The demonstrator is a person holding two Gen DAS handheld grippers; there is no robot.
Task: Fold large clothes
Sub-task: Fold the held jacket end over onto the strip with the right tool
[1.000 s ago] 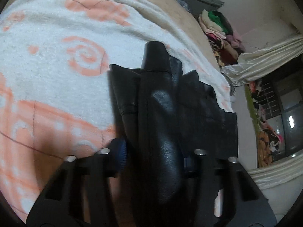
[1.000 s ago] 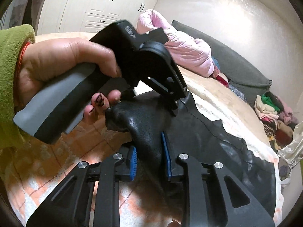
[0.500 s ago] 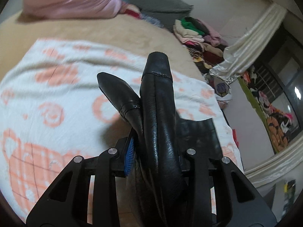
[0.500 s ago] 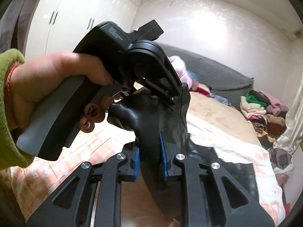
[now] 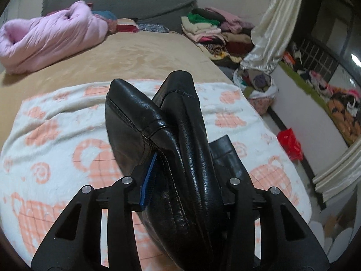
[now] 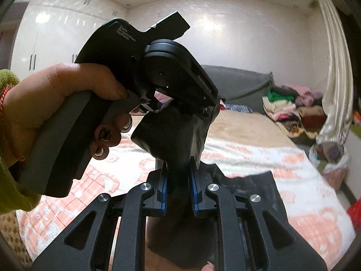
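Note:
A black leather garment point(image 5: 187, 149) is lifted above a white blanket with orange patterns point(image 5: 56, 140) on the bed. My left gripper point(image 5: 185, 180) is shut on a thick fold of it, which sticks up past the fingertips. My right gripper point(image 6: 178, 180) is shut on another bunched part of the black leather garment point(image 6: 171, 140); the rest hangs down toward the blanket. In the right wrist view the left gripper's body and the hand that holds it point(image 6: 67, 103) sit close in front, just above the fold.
A pink quilted jacket point(image 5: 47, 36) and a grey headboard cushion point(image 5: 126, 2) lie at the far end of the tan bed. A pile of folded clothes point(image 5: 214, 27), cream curtains point(image 5: 273, 27), a basket point(image 5: 259, 85) and a red bag point(image 5: 291, 144) stand to the right.
Both grippers have risen and tilted up with the leather garment; the views now take in the far wall and headboard. More of the garment has lifted off the blanket.

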